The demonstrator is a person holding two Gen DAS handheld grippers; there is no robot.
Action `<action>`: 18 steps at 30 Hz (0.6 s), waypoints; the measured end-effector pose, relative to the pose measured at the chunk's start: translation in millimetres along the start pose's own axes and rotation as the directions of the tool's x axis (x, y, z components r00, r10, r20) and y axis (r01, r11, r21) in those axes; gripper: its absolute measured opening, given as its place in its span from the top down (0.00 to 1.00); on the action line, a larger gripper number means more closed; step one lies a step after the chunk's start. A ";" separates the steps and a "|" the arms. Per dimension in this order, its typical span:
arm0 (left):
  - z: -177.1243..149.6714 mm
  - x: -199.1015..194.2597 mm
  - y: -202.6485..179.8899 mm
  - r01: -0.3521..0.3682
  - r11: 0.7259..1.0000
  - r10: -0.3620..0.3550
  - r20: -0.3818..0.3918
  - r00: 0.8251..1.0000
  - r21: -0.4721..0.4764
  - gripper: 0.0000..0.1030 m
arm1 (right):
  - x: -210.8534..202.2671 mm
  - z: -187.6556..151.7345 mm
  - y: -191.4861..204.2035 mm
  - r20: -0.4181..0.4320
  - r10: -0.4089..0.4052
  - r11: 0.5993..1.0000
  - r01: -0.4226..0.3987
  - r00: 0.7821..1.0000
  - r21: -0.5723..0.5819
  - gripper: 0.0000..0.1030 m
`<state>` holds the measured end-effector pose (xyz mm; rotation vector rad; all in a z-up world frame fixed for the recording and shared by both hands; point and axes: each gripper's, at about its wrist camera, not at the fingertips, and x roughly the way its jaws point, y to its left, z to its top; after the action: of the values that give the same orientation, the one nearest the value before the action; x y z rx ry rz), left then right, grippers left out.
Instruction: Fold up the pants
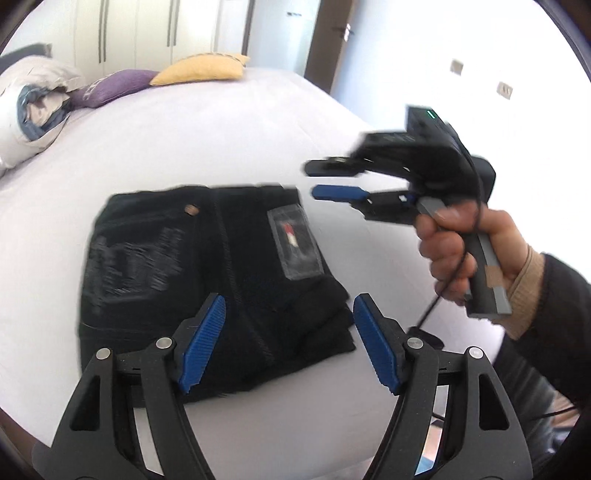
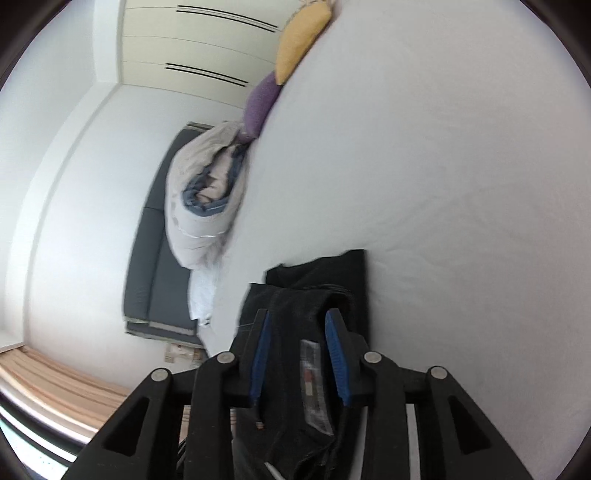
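Observation:
The black pants [image 1: 184, 266] lie folded into a compact rectangle on the white bed [image 1: 184, 147], a clear label patch [image 1: 295, 243] on top. My left gripper [image 1: 289, 299] hovers open over their near edge, with nothing between its blue pads. A hand [image 1: 461, 251] holds my right gripper [image 1: 311, 180] above the bed, just right of the pants' far corner, pointing left. Its fingers stand a little apart with an empty gap. In the right wrist view, the right gripper [image 2: 298, 314] frames the pants [image 2: 317, 273] and patch [image 2: 310, 380] lying beyond it.
A yellow pillow [image 1: 203, 68], a purple pillow [image 1: 110, 85] and a rolled duvet [image 1: 29, 110] sit along the bed's far left. Wardrobe doors [image 1: 122, 33] stand behind. A grey headboard [image 2: 155, 258] and wooden floor [image 2: 55, 376] lie past the bed edge.

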<state>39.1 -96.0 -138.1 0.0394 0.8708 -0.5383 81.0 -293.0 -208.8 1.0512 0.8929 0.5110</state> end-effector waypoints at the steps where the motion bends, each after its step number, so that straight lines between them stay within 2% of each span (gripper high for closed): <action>1: 7.9 -4.3 12.8 0.006 1.000 -0.006 0.011 1.000 -0.015 0.31 | 2.1 1.2 6.2 -0.013 0.065 0.998 -0.065 0.998 -0.001 0.66; 3: 21.5 -8.4 40.8 0.038 0.998 -0.037 0.028 0.999 -0.043 0.31 | 14.0 2.3 19.7 -0.053 0.157 0.987 -0.158 0.986 -0.005 0.66; 6: 54.9 3.1 83.9 0.101 0.988 -0.096 0.050 0.994 -0.113 0.31 | 40.5 0.6 28.3 -0.110 0.191 0.981 -0.192 0.975 0.005 0.62; 8: 73.7 24.6 120.0 0.186 0.963 -0.181 0.044 0.982 -0.194 0.31 | 58.2 -2.0 23.7 -0.139 0.163 0.987 -0.162 0.977 0.020 0.61; 9: 75.8 39.7 139.4 0.213 0.943 -0.211 0.036 0.977 -0.257 0.31 | 66.3 -4.3 17.5 -0.157 0.145 0.989 -0.141 0.977 0.039 0.61; 11: 75.4 65.4 169.0 0.237 0.921 -0.248 0.003 0.969 -0.308 0.31 | 80.9 -11.8 -1.1 -0.209 0.078 0.995 -0.062 0.975 0.080 0.59; 12: 68.7 79.5 177.7 0.226 0.916 -0.249 -0.028 0.968 -0.332 0.31 | 85.5 -17.0 -10.6 -0.232 0.038 0.996 -0.018 0.972 0.088 0.64; 15: 50.5 104.9 181.8 0.196 0.932 -0.226 -0.070 0.972 -0.304 0.32 | 81.0 -24.6 -22.5 -0.232 0.051 0.996 -0.032 0.971 0.085 0.78; 17: 48.7 107.8 179.6 0.168 0.945 -0.192 -0.062 0.979 -0.280 0.32 | 76.5 -26.4 -23.9 -0.236 0.054 0.994 -0.031 0.970 0.102 0.80; 18: 52.9 107.6 182.3 0.164 0.944 -0.189 -0.059 0.980 -0.286 0.32 | 73.1 -27.5 -19.5 -0.235 0.041 0.996 -0.022 0.971 0.085 0.77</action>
<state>217.7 2.2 -215.9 -0.2787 1.0341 -0.5793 98.3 -233.3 -260.0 1.0949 1.1167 0.6408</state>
